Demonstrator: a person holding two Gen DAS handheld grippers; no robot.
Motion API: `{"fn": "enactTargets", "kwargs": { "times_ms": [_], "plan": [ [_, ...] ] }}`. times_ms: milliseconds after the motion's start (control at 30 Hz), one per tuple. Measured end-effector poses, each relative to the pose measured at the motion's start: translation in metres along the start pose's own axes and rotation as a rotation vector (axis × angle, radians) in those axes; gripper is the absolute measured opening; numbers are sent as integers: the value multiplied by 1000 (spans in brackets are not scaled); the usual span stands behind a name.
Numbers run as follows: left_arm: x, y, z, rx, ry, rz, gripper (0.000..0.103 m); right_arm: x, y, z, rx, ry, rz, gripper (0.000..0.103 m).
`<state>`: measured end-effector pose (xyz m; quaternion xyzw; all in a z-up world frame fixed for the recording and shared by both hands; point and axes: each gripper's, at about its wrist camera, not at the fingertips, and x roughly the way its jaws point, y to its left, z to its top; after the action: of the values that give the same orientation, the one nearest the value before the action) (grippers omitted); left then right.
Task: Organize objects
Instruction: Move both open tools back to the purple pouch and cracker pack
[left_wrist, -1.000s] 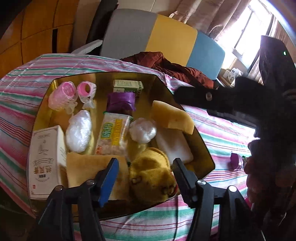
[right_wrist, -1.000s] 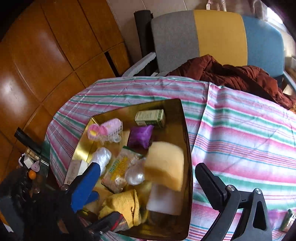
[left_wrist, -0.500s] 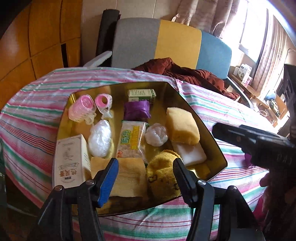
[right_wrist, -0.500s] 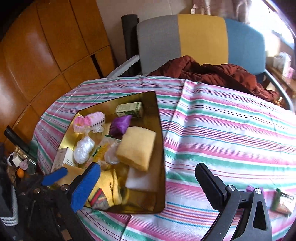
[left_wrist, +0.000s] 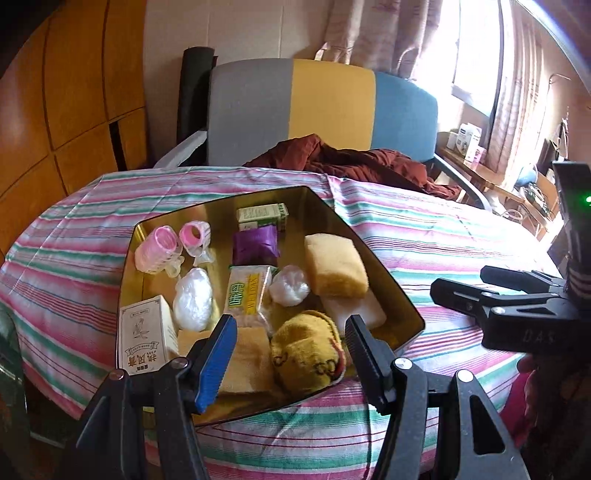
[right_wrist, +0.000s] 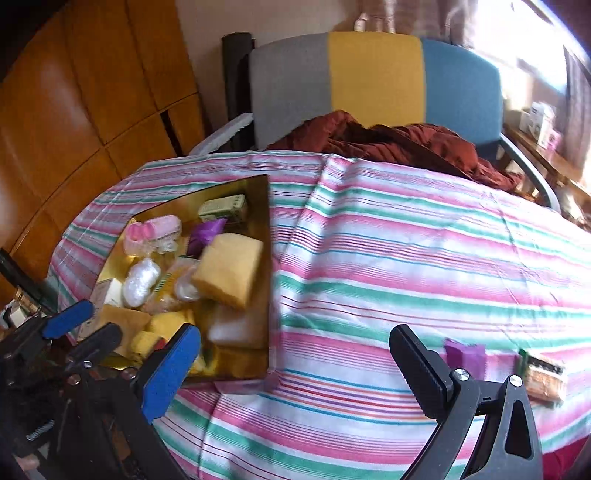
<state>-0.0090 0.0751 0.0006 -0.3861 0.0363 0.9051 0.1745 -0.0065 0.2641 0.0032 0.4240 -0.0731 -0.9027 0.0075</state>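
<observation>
1. The left gripper (left_wrist: 290, 338) hangs over the near edge of the gold tray (left_wrist: 384, 275), its fingers spread with nothing between them; the yellow plush toy (left_wrist: 306, 352) lies right between the tips, and a flat yellow sponge (left_wrist: 247, 363) sits by the blue-padded finger
2. The right gripper (right_wrist: 295, 352) has its fingers spread wide and empty above the striped cloth of the counter (right_wrist: 406, 258); a small purple packet (right_wrist: 464, 355) lies just beyond its right finger, with a brown snack packet (right_wrist: 543, 374) beside that, both well apart from the tray
3. The tray is crowded: 2 pink rollers (left_wrist: 173, 247), a green box (left_wrist: 262, 216), a purple pouch (left_wrist: 255, 247), a white box (left_wrist: 146, 338) at the near left corner, and a thick yellow sponge (left_wrist: 334, 266) leaning toward the right rim over a white block (left_wrist: 354, 310)
4. Open striped cloth stretches right of the tray to the 2 packets; a chair (right_wrist: 373, 81) with a dark red garment (right_wrist: 388, 144) stands at the far edge
5. Against 1 second ago, the right gripper has swung right, away from the tray, bringing the packets into its view, and the left gripper has pulled back, showing the whole tray
</observation>
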Motion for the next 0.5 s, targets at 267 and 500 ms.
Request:
{"fn": "enactTargets", "kwargs": {
  "times_ms": [267,500],
  "plan": [
    [-2,-15,0,46,4,-44,62,-8,-63,-9,124,22,-86,103],
    [5,-34,1,83,39,-99,62,-31,-148,-11,284,11,-202,103]
  ]
}}
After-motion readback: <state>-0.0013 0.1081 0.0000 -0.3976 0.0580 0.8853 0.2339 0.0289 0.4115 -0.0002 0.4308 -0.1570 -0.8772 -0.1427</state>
